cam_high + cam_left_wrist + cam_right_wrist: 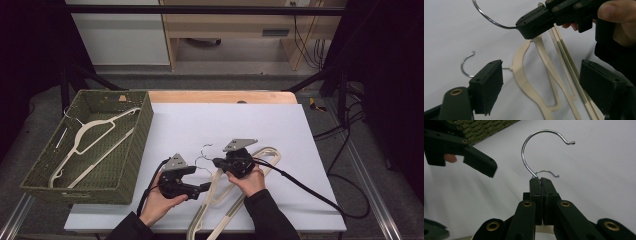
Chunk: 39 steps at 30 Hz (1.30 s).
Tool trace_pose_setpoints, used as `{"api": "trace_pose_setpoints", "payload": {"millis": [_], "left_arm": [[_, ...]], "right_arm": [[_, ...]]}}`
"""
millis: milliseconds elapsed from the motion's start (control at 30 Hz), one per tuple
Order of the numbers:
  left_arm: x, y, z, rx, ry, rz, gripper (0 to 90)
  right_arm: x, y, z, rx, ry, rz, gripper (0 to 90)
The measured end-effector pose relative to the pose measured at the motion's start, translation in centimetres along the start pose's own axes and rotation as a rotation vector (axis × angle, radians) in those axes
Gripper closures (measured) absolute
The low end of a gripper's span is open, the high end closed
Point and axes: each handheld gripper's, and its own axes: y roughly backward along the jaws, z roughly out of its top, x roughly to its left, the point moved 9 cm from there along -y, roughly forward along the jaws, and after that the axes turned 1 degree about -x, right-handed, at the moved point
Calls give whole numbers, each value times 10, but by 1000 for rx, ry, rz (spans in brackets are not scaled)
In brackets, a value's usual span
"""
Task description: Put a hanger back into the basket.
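Two cream plastic hangers with metal hooks lie overlapped on the white sheet. My right gripper (pixel 216 162) is shut on the neck of the upper hanger (pixel 265 156), just under its hook (pixel 541 135); in the left gripper view that same gripper (pixel 536 22) pinches the hanger (pixel 544 52) and holds its neck off the sheet. The second hanger (pixel 521 77) lies flat, with its small hook (pixel 466 62) pointing away. My left gripper (pixel 198 178) is open, and its jaws straddle the second hanger's neck and shoulder (pixel 540 75) without touching them.
A green woven basket (pixel 132 150) stands at the left and holds a third cream hanger (pixel 90 135). The white sheet (pixel 280 125) covers the table, whose wooden edge (pixel 220 96) shows at the back. A black cable (pixel 310 192) trails right from my right gripper.
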Motion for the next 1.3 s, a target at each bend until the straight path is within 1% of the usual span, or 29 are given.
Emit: {"api": "trace_pose_setpoints", "payload": {"millis": [33, 67, 133, 167, 200, 233, 300, 333, 367, 400, 500, 600, 633, 667, 700, 733, 767, 800, 933, 1000, 1033, 1067, 1167, 1200, 1267, 1300], "left_arm": [[-1, -3, 0, 10, 2, -2, 203], [-1, -3, 0, 10, 2, -2, 212], [-4, -11, -1, 35, 6, -3, 233], [-4, -11, -1, 35, 6, -3, 248], [-5, -13, -1, 42, 10, -9, 248], [-6, -16, -1, 44, 19, -13, 277], [-7, -20, -1, 52, 31, -26, 292], [-8, -24, -1, 59, 46, -36, 336], [-8, -24, -1, 59, 46, -36, 351], [-9, -28, -1, 69, 55, -44, 369], [-11, -30, -2, 81, 60, -46, 437], [-13, -33, -2, 90, 77, -54, 503], [-14, -34, -3, 96, 80, -54, 503], [-14, -36, -3, 97, 81, -56, 545], [-16, -38, -4, 106, 95, -62, 570], [-16, -38, -4, 106, 95, -62, 597], [-17, -39, -4, 110, 102, -72, 597], [-20, -41, -4, 105, 114, -89, 650], [-25, -42, -2, 105, 124, -95, 749], [-26, -42, -1, 100, 132, -87, 761], [-26, -42, -1, 100, 132, -87, 765], [-28, -41, 0, 87, 145, -85, 770], [-30, -40, 1, 76, 156, -84, 781], [-33, -40, 3, 65, 170, -86, 793], [-35, -39, 5, 59, 176, -81, 804], [-35, -39, 5, 59, 176, -81, 807]], "right_arm": [[0, 1, 0, -2, 1, 0, 894], [1, 2, 0, -5, 0, -2, 894], [1, 3, 1, -11, 5, -3, 894], [1, 4, 1, -14, 9, -1, 894], [1, 4, 1, -14, 9, -1, 894], [1, 5, 1, -19, 3, -1, 894], [2, 6, 1, -18, 6, 1, 894], [2, 8, 1, -25, 7, 1, 894], [2, 8, 1, -25, 7, 1, 894], [2, 10, 1, -31, 6, 2, 894], [2, 12, 1, -36, 12, 4, 894], [3, 17, 2, -48, 10, 4, 894], [3, 17, 2, -48, 10, 4, 894], [3, 19, 2, -53, 14, 4, 894], [4, 20, 2, -54, 15, 5, 894], [4, 20, 2, -54, 15, 5, 894], [4, 20, 2, -58, 13, 6, 894], [4, 22, 1, -51, 19, -1, 893], [4, 24, 1, -60, 18, 1, 893], [4, 26, 1, -65, 15, -3, 893], [4, 27, 1, -67, 21, -3, 891], [4, 28, 1, -73, 19, -6, 891], [5, 33, 1, -80, 23, -11, 888], [6, 38, 2, -97, 32, -15, 884], [6, 45, 3, -119, 33, -7, 871], [6, 45, 3, -119, 33, -7, 871]]}}
